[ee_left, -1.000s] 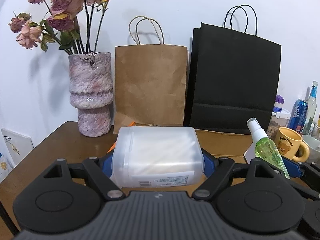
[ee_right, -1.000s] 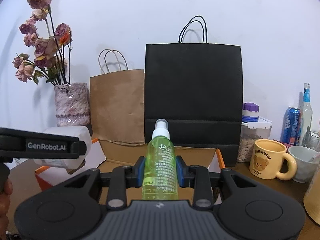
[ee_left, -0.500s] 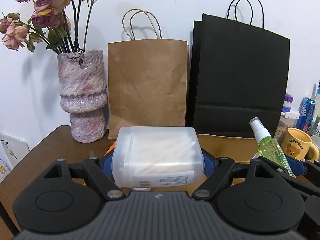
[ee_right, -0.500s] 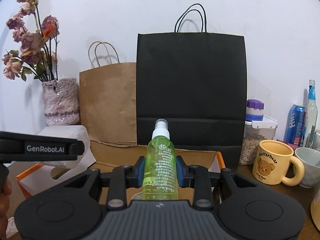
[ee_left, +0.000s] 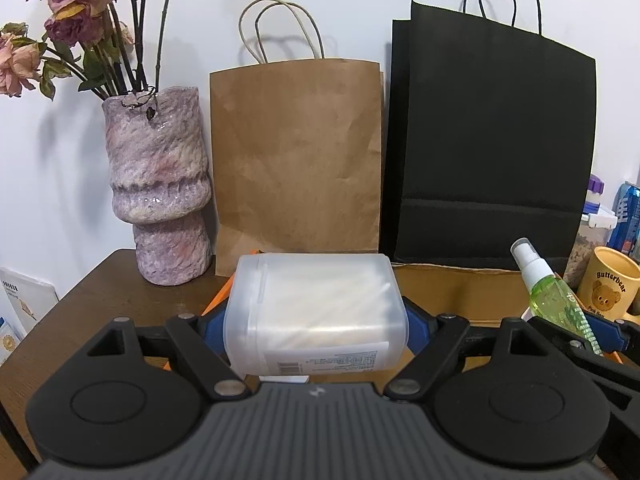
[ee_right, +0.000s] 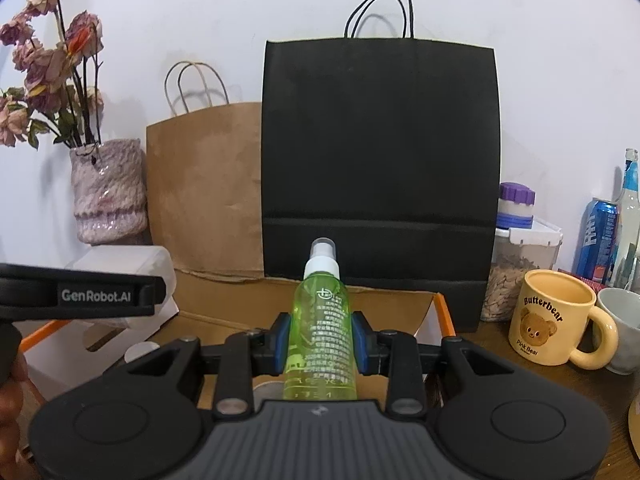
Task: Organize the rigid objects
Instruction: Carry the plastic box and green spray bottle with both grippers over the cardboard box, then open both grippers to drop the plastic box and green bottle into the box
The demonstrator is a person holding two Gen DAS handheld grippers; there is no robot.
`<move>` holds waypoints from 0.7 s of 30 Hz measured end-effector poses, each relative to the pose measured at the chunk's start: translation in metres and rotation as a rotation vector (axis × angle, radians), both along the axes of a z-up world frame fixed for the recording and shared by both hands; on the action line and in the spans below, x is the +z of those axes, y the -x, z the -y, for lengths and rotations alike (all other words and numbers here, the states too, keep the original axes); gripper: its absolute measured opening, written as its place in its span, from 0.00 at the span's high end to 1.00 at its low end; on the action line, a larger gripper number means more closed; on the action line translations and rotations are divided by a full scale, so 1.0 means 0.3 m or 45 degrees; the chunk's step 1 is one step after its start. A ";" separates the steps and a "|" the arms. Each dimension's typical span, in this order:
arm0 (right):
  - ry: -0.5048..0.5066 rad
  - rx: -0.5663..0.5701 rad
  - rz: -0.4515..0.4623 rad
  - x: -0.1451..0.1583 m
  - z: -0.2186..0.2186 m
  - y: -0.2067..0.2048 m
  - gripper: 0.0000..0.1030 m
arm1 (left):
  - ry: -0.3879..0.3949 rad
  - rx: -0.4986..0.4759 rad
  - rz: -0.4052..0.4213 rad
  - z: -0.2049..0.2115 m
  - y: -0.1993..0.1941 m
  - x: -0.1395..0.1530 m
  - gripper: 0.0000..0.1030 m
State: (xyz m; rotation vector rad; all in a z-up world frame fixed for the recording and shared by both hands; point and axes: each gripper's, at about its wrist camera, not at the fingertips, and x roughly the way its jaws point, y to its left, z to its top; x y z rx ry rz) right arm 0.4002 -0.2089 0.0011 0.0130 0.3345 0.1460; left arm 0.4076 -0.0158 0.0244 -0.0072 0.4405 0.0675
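both wrist views: low, close, facing wall | shared: black bag [ee_left: 492, 140], brown bag [ee_right: 204, 188]

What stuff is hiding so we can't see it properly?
- Cardboard box floor, right wrist view: hidden by the right tool and green spray bottle.
- Translucent plastic container label, left wrist view: print too small.
- Glass bottle, right wrist view: cut off by the edge.

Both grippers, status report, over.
Left gripper shut on translucent plastic box. Right gripper shut on green spray bottle. Open cardboard box below; paper bags behind.
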 end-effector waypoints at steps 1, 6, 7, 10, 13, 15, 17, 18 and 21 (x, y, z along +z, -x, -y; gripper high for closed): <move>0.000 0.003 -0.010 -0.001 0.001 -0.002 0.70 | -0.001 0.001 -0.001 0.002 0.001 0.000 0.18; -0.008 -0.010 -0.015 0.005 0.010 0.007 0.46 | 0.012 0.015 0.035 -0.007 0.011 0.010 0.00; -0.012 -0.013 -0.001 0.008 0.013 0.014 0.30 | 0.016 0.015 0.032 -0.009 0.010 0.011 0.00; -0.008 -0.016 0.023 0.018 0.015 0.022 0.12 | 0.017 0.028 0.016 -0.010 0.005 0.008 0.00; -0.009 -0.017 0.030 0.021 0.016 0.025 0.04 | 0.019 0.031 0.005 -0.010 0.001 0.004 0.00; -0.006 -0.018 0.026 0.020 0.016 0.022 0.03 | 0.017 0.031 0.006 -0.009 0.002 0.005 0.00; -0.002 -0.019 0.021 0.019 0.015 0.021 0.02 | 0.018 0.029 0.006 -0.010 0.003 0.005 0.00; -0.003 -0.019 0.019 0.019 0.015 0.021 0.01 | 0.017 0.031 0.006 -0.009 0.003 0.005 0.00; -0.004 -0.019 0.018 0.018 0.015 0.022 0.00 | 0.017 0.030 0.003 -0.009 0.003 0.005 0.00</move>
